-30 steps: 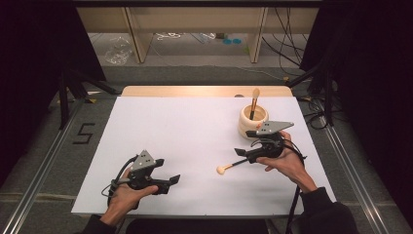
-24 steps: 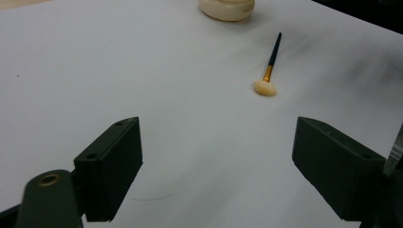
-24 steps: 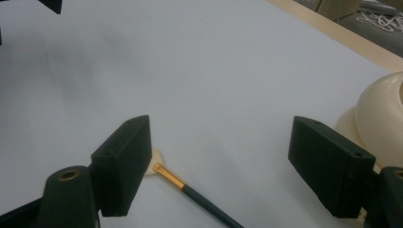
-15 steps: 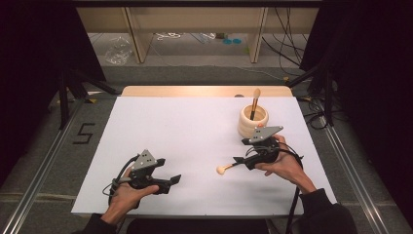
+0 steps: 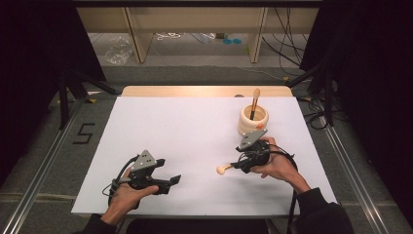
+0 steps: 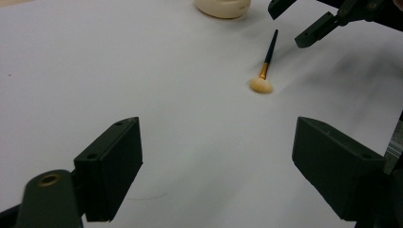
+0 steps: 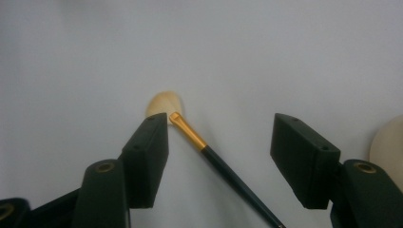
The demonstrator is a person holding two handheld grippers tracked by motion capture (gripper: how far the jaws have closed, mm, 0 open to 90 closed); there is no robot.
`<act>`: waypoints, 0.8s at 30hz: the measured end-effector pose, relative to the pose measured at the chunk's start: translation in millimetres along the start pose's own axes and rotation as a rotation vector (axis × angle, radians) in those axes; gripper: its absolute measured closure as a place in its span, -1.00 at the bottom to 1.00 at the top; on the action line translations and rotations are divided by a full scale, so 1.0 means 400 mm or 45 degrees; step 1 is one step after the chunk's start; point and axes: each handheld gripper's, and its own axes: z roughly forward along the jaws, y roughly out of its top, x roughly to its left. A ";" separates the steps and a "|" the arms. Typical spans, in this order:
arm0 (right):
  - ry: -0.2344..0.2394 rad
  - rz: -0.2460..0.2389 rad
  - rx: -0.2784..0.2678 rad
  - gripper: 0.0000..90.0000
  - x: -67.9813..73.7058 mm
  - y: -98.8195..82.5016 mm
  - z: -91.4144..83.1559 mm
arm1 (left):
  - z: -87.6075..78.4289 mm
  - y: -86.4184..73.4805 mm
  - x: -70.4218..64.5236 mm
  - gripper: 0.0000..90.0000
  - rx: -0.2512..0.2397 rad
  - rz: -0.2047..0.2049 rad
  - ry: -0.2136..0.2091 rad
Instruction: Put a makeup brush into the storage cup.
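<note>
Closing right gripper [image 7: 216, 164] jaws around makeup brush [image 7: 223, 164] lying flat on white table [image 5: 185, 131], pads not yet touching. One brush already standing in cream holder [image 5: 253, 119]. Left gripper [image 5: 168, 183] open, idle, empty.

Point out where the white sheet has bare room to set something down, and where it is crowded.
Bare: the sheet's far-left stretch and its middle, between the left gripper and the holder. Crowded: the right side, where the right gripper straddles the loose brush just before the holder, which has another brush standing in it.
</note>
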 end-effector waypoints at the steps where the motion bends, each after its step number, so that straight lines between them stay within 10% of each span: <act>1: 0.003 -0.001 0.014 -0.12 0.001 0.001 0.003 | 0.000 0.000 0.000 -0.62 -0.003 0.000 0.000; 24: 0.049 -0.101 0.201 0.07 -0.018 0.004 0.062 | 0.003 0.000 0.002 -0.62 0.008 -0.006 0.008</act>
